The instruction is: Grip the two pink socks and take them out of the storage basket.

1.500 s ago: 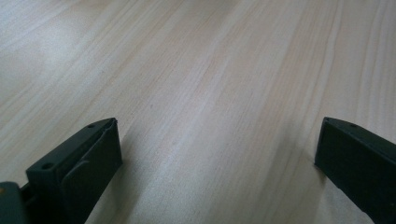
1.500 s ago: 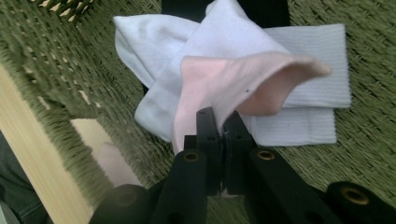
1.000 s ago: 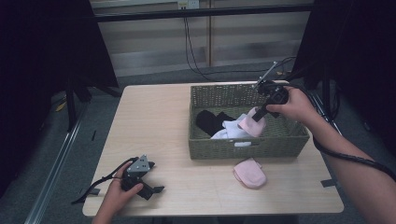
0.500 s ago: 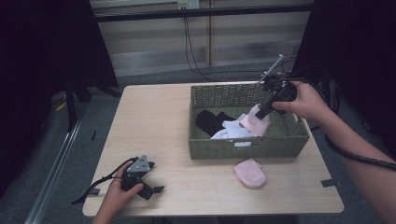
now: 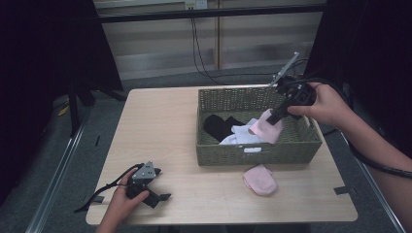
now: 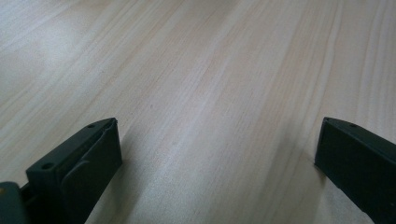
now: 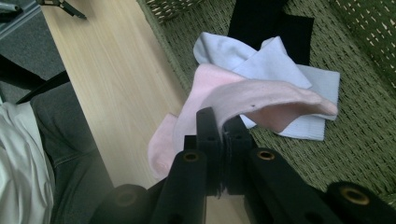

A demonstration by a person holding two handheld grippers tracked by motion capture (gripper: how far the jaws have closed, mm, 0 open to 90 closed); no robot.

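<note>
In the high view my right gripper (image 5: 273,118) hangs over the right half of a green wicker basket (image 5: 257,154), shut on a pink sock (image 5: 266,128) that dangles clear of the other socks. The right gripper view has the jaws (image 7: 219,128) pinched on that pink sock (image 7: 261,100), which drapes over them. Below it in the basket lie white socks (image 5: 239,136) and a black sock (image 5: 217,125). A second pink sock (image 5: 260,178) lies on the table in front of the basket. My left gripper (image 5: 158,191) rests open on the table at the front left; its jaws (image 6: 219,126) stand wide over bare wood.
The light wooden table (image 5: 160,126) has free room to the left of the basket. White socks (image 7: 275,60) and a black sock (image 7: 268,21) lie on the basket's woven floor (image 7: 364,140). Cables trail from both grippers. Dark floor surrounds the table.
My right gripper has risen and moved slightly back over the basket, lifting the pink sock off the pile. The left gripper has stayed where it was.
</note>
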